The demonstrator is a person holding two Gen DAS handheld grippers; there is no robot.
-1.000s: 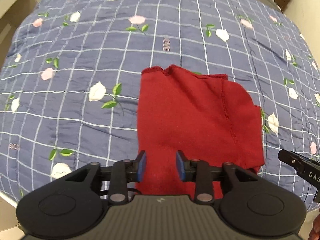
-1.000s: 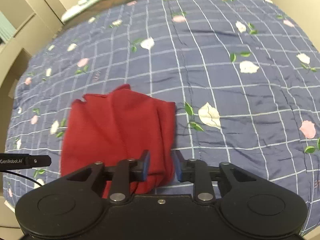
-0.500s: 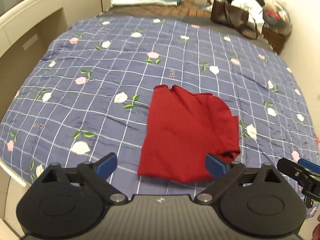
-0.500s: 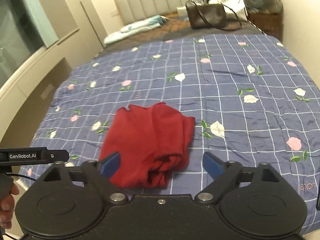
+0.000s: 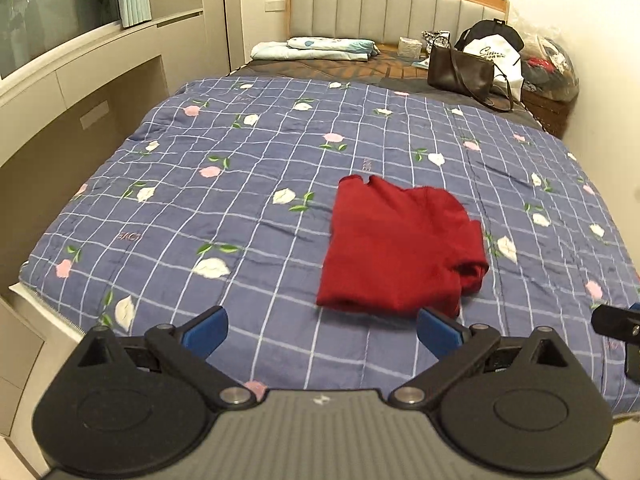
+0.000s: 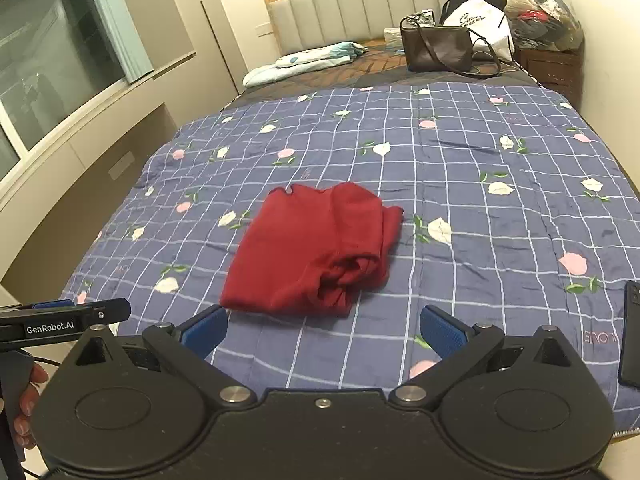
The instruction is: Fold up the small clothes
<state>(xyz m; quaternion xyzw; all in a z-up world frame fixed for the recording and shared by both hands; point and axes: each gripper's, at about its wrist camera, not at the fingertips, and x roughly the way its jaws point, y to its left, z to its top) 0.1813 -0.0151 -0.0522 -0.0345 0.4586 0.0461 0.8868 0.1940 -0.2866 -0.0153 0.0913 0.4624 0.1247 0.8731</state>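
The bed point(image 5: 224, 184) with its blue checked floral quilt point(image 6: 480, 168) filled the space ahead of both my tongs. The red garment point(image 5: 396, 248) lay folded on the quilt, just ahead of my left tongs point(image 5: 322, 330) and slightly to their right; from my right tongs point(image 6: 323, 330) it sat ahead and a little left. Both tongs were spread wide and held nothing, apart from the cloth.

Risks noted:
- The near right corner of the garment was bunched into a loose roll point(image 6: 348, 276). Judged likely to spring open if nudged.
- The soft, slippery-looking quilt could ride up with the cloth if I pinched too deep, dragging the fold askew.
- The upper edge showed a small notch point(image 5: 365, 179); layers there looked uneven, so a further fold could come out crooked.
- A dark phone-like slab point(image 6: 632, 332) lay right of my right tongs; a sweep could knock it.
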